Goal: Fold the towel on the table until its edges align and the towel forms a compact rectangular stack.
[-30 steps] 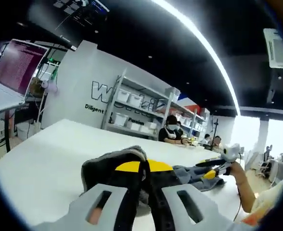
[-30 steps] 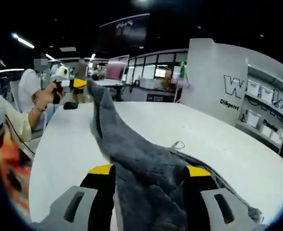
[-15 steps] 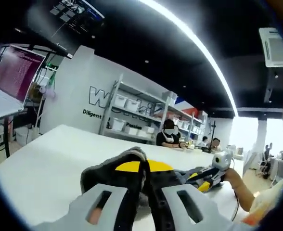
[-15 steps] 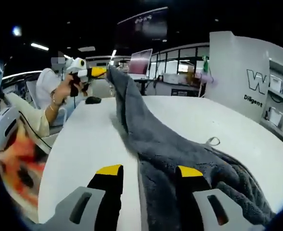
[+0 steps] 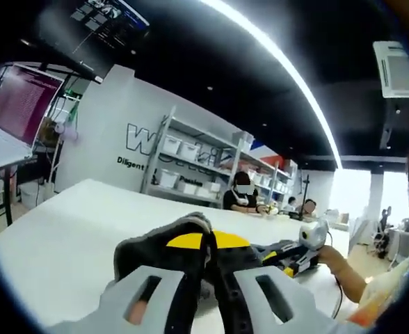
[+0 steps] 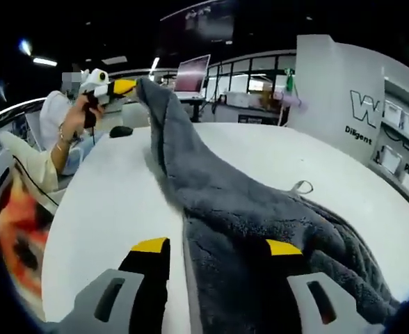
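In the left gripper view, the left claw (image 5: 206, 278) rises from the bottom centre with its jaws together, clamped on a bunched dark grey towel (image 5: 156, 243) that bulges over the yellow jaw tips. Past it the white tabletop (image 5: 58, 229) spreads across the lower left, and at the right of the frame the right claw (image 5: 277, 259) lies low over the tabletop with towel in it, a hand (image 5: 327, 256) behind it. A laptop (image 5: 13, 104) sits at the far left and shelves (image 5: 190, 160) with bins stand at the centre. In the right gripper view, the right claw (image 6: 218, 247) at the bottom centre is clamped on the towel (image 6: 260, 216), which runs up and left across the tabletop (image 6: 100, 202) to the raised left claw (image 6: 124, 86) at the upper left, pinching its far corner.
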`<state>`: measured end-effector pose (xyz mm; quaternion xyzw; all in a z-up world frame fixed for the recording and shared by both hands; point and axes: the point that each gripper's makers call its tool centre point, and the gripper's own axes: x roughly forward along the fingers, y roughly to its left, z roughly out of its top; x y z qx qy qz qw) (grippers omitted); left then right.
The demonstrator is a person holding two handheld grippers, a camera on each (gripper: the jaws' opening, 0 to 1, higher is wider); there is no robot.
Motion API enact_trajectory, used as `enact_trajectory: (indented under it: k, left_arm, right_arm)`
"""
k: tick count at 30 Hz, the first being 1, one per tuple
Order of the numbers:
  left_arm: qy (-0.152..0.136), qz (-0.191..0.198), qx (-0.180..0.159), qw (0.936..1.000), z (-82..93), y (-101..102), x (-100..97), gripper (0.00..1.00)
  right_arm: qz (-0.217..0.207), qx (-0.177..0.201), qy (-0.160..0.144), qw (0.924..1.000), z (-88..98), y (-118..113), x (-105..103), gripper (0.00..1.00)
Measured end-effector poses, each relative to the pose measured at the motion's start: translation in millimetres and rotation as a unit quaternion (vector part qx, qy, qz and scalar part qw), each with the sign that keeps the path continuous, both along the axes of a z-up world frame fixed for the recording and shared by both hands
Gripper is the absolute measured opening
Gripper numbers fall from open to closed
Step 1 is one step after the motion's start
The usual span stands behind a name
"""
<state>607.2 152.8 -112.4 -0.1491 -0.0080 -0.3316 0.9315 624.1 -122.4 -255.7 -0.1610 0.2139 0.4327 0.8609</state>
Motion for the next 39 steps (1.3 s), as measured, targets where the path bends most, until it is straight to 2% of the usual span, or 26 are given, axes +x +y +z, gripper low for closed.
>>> enact_trajectory:
  k: [9, 13, 16, 24, 29, 33, 39]
  left_arm:
    - [0.012, 0.005, -0.009, 0.9999, -7.4, 5, 4.9, 0.02]
    - [0.016, 0.005, -0.011, 0.9998, -10.5, 7, 6.0, 0.02]
    - [0.016, 0.008, -0.013, 0.9997, -11.7, 8, 6.4, 0.02]
    - [0.018, 0.011, -0.015, 0.9996, -14.1, 12, 7.9, 0.02]
    - [0.015, 0.010, -0.012, 0.9998, -12.5, 11, 6.8, 0.02]
    - [0.012, 0.014, -0.003, 0.9998, -11.2, 14, 4.9, 0.02]
    - [0.016, 0.028, 0.008, 0.9995, -15.0, 23, 5.5, 0.02]
  right_arm:
    - [-0.008, -0.018, 0.019, 0.9996, -12.9, -3, -1, 0.50]
    - [-0.016, -0.026, 0.034, 0.9989, -21.7, -7, -3, 0.41]
    - [-0.019, -0.021, 0.037, 0.9989, -21.1, -8, -1, 0.36]
    - [-0.001, -0.024, 0.027, 0.9993, -20.6, -5, -2, 0.13]
    - [0.011, -0.022, 0.037, 0.9990, -21.6, 0, -9, 0.10]
    - [0.031, -0.004, 0.033, 0.9989, -9.0, 2, -20, 0.07]
    - [0.057, 0.027, 0.010, 0.9980, 12.3, -1, -30, 0.05]
